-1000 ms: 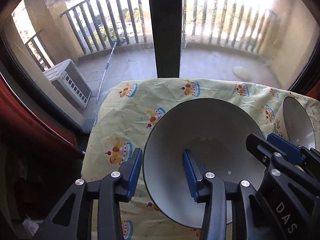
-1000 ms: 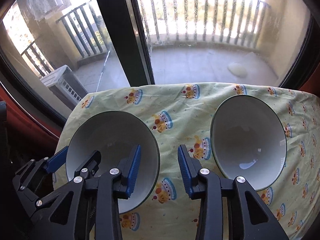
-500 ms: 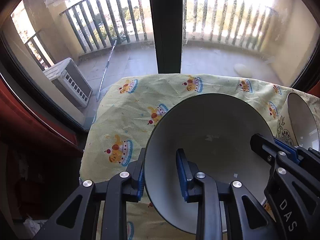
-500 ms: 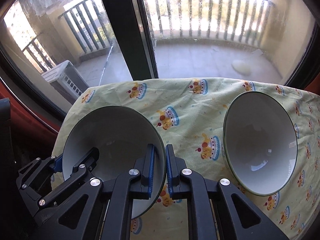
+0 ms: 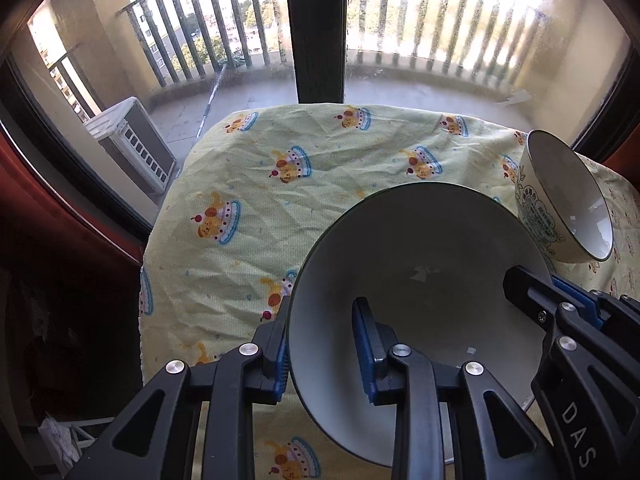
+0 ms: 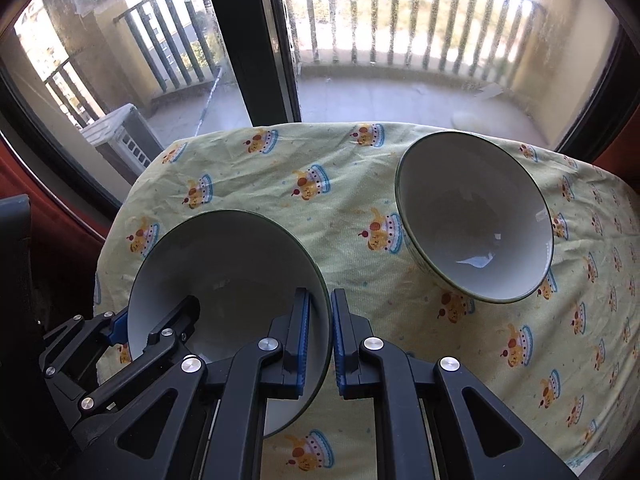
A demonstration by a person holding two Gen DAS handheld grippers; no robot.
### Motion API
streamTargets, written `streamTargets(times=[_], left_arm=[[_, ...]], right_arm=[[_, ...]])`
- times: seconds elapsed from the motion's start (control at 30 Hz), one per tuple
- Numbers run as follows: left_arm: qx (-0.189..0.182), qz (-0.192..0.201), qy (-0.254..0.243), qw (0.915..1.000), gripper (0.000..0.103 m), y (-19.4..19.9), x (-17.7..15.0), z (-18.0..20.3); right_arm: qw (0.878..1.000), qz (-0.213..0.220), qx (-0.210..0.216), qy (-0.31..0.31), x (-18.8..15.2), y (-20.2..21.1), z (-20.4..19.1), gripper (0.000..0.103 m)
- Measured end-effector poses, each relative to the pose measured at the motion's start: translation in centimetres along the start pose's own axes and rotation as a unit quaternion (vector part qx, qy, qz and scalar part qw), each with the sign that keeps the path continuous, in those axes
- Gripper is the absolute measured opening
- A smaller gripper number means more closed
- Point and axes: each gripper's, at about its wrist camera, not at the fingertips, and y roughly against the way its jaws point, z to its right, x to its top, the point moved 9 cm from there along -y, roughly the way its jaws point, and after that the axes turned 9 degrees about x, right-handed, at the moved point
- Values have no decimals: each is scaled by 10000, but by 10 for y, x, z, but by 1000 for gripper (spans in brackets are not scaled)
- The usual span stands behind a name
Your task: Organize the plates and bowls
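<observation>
A wide white bowl with a dark green rim [image 5: 416, 280] is held between both grippers, lifted and tilted above the cloth. My left gripper [image 5: 322, 352] is shut on its left rim, one finger inside and one outside. My right gripper [image 6: 318, 332] is shut on its right rim; the same bowl [image 6: 224, 268] shows in the right wrist view. A second, deeper bowl with a green floral pattern [image 5: 568, 200] stands on the cloth to the right, also in the right wrist view [image 6: 476, 216]. The other gripper's fingers [image 5: 540, 292] show at the held bowl's far rim.
The table carries a yellow-green cloth with cake prints [image 6: 320, 208], its left edge dropping off near a red wall. Behind it is a window with a dark frame post [image 5: 316, 28], a balcony and railing. An air-conditioner unit [image 5: 132, 144] stands outside.
Both grippers have closed on the wide bowl's opposite rims. The bowl has been raised and shifted right, toward the second bowl.
</observation>
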Motion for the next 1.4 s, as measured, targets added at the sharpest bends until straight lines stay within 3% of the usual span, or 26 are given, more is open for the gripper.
streamTargets(times=[0.73, 1.4], left_arm=[[-468, 435, -370, 9973, 27, 96, -41, 39], [-185, 423, -207, 9987, 27, 146, -94, 103]], right_arm=[[9980, 387, -391, -306, -58, 107, 26, 14], [9995, 299, -76, 25, -107, 161, 84, 14]])
